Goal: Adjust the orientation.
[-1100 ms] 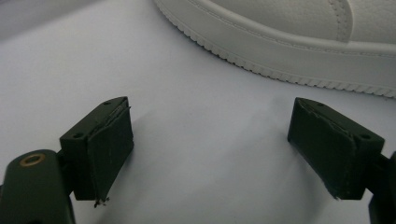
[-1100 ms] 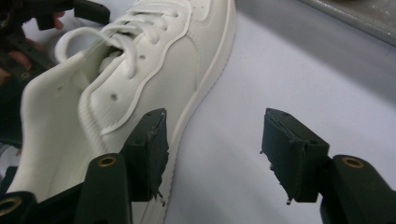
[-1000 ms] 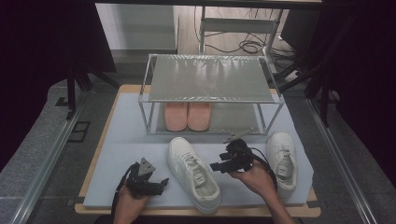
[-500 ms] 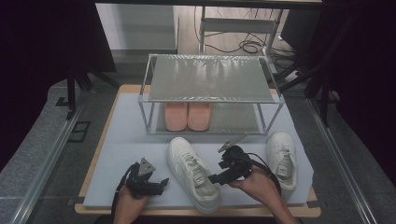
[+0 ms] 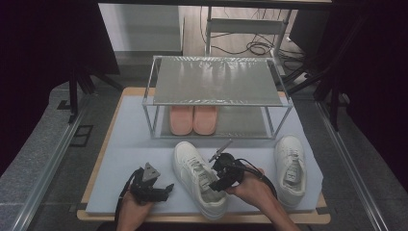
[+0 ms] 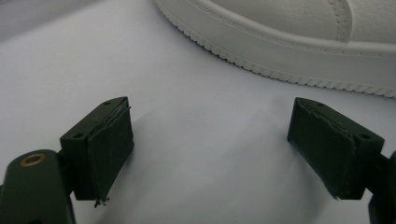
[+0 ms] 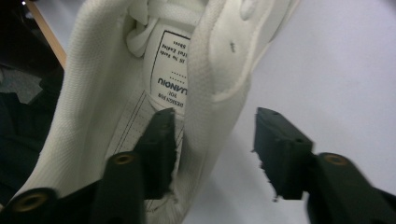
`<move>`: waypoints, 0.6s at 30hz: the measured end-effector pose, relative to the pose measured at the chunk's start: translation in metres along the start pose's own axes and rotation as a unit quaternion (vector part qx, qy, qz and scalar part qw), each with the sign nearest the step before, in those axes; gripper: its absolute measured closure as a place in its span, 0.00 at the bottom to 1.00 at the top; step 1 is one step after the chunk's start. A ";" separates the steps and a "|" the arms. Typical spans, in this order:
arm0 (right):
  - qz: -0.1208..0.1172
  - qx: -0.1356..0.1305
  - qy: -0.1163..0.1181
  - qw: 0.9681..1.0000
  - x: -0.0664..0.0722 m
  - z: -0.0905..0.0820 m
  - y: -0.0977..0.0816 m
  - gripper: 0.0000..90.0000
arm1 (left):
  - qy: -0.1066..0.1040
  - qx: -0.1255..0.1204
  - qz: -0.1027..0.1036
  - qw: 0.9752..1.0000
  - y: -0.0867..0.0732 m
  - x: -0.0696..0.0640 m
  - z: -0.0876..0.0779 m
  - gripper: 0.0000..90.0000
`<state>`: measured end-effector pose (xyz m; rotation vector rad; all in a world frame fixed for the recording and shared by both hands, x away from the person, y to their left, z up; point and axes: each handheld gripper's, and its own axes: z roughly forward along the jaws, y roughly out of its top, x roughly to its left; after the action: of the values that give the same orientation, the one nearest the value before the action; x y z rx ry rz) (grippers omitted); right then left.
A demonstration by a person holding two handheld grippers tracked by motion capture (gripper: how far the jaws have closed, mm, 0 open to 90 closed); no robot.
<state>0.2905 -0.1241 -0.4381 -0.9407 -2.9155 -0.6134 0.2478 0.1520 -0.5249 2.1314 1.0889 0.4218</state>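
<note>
Left tool (image 5: 153, 188) parked wide open on the tabletop (image 5: 120, 144) beside the near sneaker (image 5: 198, 178), gripping nothing, probably kept clear. Right tool (image 7: 212, 149) straddling that sneaker's collar wall (image 7: 212, 70), one jaw inside, one outside, just been closing but not yet pinching. Likely for lifting toward the rack (image 5: 217, 82).

Two white sneakers (image 5: 198, 179) (image 5: 290, 169) lie before the silver rack (image 5: 217, 84); pink slippers (image 5: 192, 120) sit beneath it; the mat (image 5: 130, 144) is pale grey.
</note>
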 end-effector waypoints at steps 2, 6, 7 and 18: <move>-0.001 0.007 0.001 1.000 0.001 0.003 0.002 0.64 | 0.000 0.000 0.000 1.000 0.000 0.000 0.000 0.16; 0.000 0.007 0.007 1.000 0.000 0.005 0.003 0.72 | 0.000 0.000 0.000 1.000 0.000 0.000 0.000 0.16; 0.000 0.007 0.007 1.000 0.000 0.004 0.003 0.74 | 0.000 0.000 0.000 1.000 0.000 0.000 0.000 0.16; 0.050 -0.015 0.041 0.998 -0.017 0.001 -0.002 0.88 | 0.000 0.000 0.000 1.000 0.000 0.000 0.000 0.16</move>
<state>0.3034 -0.1351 -0.4422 -1.0316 -2.7761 -0.6745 0.2477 0.1520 -0.5249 2.1313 1.0896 0.4222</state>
